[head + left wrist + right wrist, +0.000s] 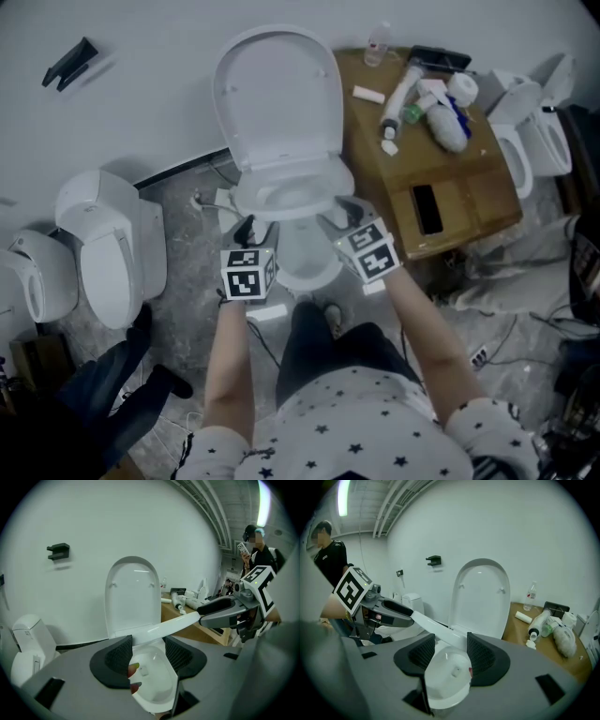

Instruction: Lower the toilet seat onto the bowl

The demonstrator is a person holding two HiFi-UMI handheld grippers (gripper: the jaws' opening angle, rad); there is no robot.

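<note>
The left tongs (147, 651) and right tongs (446, 653) each pinch a side rim of the toilet seat (168, 625), which hangs partway down over the bowl (309, 262). A slipped rim would likely let it slam, and uneven lowering could strain the far hinge.

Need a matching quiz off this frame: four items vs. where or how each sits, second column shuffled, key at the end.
Items
1. white oval toilet lid
2. white plastic toilet seat
3. black bracket
4. clear plastic bottle

States
A. standing on the brown wooden table
B. gripped on either side by the left tongs and the right tongs
C. standing upright
D. fixed to the white wall, left of the lid

Pairs: 1-C, 2-B, 3-D, 4-A
</note>
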